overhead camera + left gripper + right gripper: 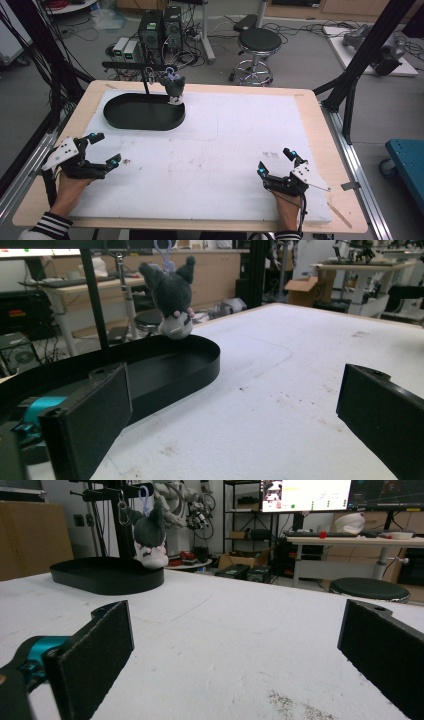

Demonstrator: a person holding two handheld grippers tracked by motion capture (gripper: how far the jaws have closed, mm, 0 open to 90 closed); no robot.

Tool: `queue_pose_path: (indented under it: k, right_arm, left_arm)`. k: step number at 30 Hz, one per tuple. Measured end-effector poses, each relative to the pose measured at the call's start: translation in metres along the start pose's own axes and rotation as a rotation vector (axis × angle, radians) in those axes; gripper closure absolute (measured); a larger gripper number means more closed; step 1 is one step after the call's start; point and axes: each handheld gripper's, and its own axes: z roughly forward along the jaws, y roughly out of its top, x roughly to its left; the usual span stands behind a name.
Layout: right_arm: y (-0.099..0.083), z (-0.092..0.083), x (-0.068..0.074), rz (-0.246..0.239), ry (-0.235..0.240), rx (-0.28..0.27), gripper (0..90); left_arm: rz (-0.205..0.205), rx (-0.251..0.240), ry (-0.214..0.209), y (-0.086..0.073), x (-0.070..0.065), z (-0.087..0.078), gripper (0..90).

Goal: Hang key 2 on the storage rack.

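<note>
A grey plush toy (173, 86) with dark ears hangs by a lilac clip from the arm of a black stand (134, 66), just over the right end of a black oval tray (114, 119). The toy (173, 295) and tray (200, 365) lie ahead of my left gripper (105, 149), which rests open near the mat's left edge, nothing between its jaws. My right gripper (276, 161) rests open at the front right of the mat, far from the toy (148, 532) and tray (107, 582).
A white foam mat (210, 150) covers most of the wooden table (327, 150). Black frame posts (367, 50) stand at the right rear. A stool (256, 47) and computer towers (160, 30) stand on the floor behind the table.
</note>
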Motion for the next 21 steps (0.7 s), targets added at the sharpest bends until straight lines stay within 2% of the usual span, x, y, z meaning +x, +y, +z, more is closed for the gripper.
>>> queue_pose_path:
  k: [5, 6, 12, 14, 17, 19, 21]
  right_arm:
    - [0.0, 0.0, 0.0, 0.001, -0.001, 0.0, 0.6]
    - [0.0, 0.0, 0.0, 0.001, -0.001, 0.0, 0.7]
    - [0.0, 0.0, 0.0, -0.002, -0.005, 0.001, 0.6]
    - [0.0, 0.0, 0.0, 0.0, -0.002, 0.0, 0.6]
    - [0.0, 0.0, 0.001, 0.004, 0.001, 0.001, 0.6]
    - [0.0, 0.0, 0.001, -0.005, 0.003, 0.002, 0.6]
    - [0.0, 0.0, 0.001, 0.006, -0.002, 0.003, 0.6]
  left_arm:
    - [-0.006, -0.062, 0.029, -0.014, -0.005, 0.0, 1.7]
    - [-0.019, -0.074, 0.03, -0.017, -0.006, 0.001, 1.7]
    - [-0.021, -0.052, 0.02, -0.029, -0.008, 0.007, 1.7]
    - [-0.015, -0.062, 0.024, -0.029, -0.009, 0.006, 1.7]
    - [-0.034, -0.08, 0.03, -0.03, -0.008, 0.005, 1.7]
    - [-0.03, -0.094, 0.034, -0.031, -0.008, 0.003, 1.7]
    - [-0.019, -0.093, 0.034, -0.031, -0.009, 0.003, 1.7]
